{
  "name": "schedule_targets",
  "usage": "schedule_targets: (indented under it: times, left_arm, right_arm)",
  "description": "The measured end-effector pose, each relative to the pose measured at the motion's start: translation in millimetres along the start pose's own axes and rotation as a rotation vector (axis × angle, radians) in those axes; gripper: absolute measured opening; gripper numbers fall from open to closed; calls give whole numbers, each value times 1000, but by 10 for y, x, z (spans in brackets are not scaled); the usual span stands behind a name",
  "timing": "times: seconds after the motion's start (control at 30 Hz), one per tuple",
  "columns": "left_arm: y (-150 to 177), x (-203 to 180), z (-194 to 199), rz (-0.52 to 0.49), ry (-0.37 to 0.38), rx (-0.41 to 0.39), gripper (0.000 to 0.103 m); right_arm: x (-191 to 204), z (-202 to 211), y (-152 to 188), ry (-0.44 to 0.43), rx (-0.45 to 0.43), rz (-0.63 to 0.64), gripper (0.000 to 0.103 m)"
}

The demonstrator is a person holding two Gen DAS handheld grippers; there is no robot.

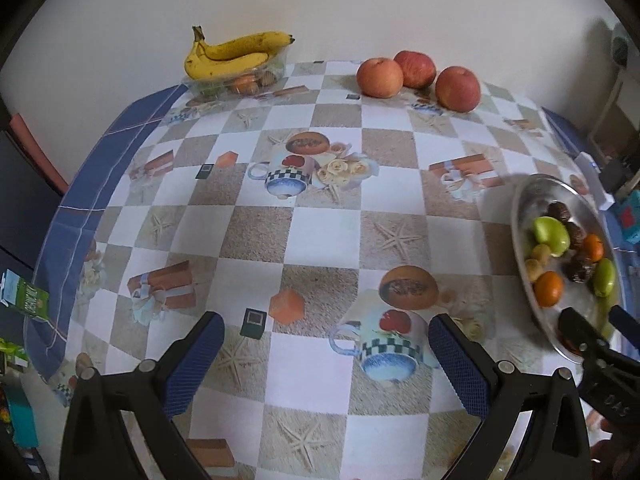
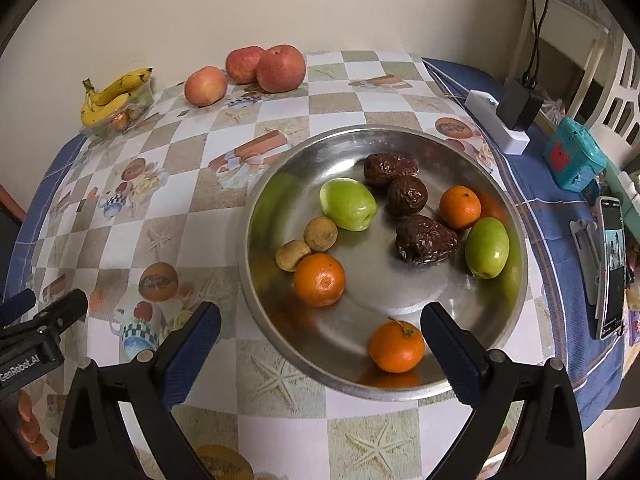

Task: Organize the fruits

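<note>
While the checkered tablecloth (image 1: 320,236) is lying flat over the table, both grippers are hovering low above its near edge. Left gripper (image 1: 326,356) is pointing across open cloth, fingers spread wide and holding nothing, with bare surface ahead of it. Right gripper (image 2: 320,344) is likewise standing wide apart and empty, straddling the near rim of the steel plate (image 2: 516,240), which is sitting near the table's right edge. Inside the plate, three oranges, two green fruits, three dark wrinkled dates and two small brown fruits are resting loosely; the nearest orange (image 2: 396,346) is lying between the right fingertips, not touched. Three apples (image 1: 416,76) and a banana bunch (image 1: 232,56) over a clear tray are sitting along the far edge.
</note>
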State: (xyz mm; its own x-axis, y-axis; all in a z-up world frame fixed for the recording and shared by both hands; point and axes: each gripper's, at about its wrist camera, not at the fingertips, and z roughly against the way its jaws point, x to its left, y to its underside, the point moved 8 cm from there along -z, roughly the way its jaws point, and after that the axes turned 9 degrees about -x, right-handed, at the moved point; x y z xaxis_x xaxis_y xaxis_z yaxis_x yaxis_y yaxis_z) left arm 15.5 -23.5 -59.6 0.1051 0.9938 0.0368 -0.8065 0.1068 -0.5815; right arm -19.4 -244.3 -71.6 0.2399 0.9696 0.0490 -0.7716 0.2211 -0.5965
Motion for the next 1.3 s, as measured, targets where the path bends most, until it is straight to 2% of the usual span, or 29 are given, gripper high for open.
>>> schedule_targets:
  times: [0.1, 0.27, 1.3]
  left_arm:
    - [20, 20, 77, 29, 21, -3, 103]
    - [55, 3, 156, 16, 20, -14, 103]
    - [93, 14, 90, 18, 25, 20, 103]
  right_arm:
    - [10, 54, -14, 5, -17, 8, 100]
    - [20, 73, -25, 2, -24, 8, 100]
    - [76, 35, 13, -14, -6, 2, 100]
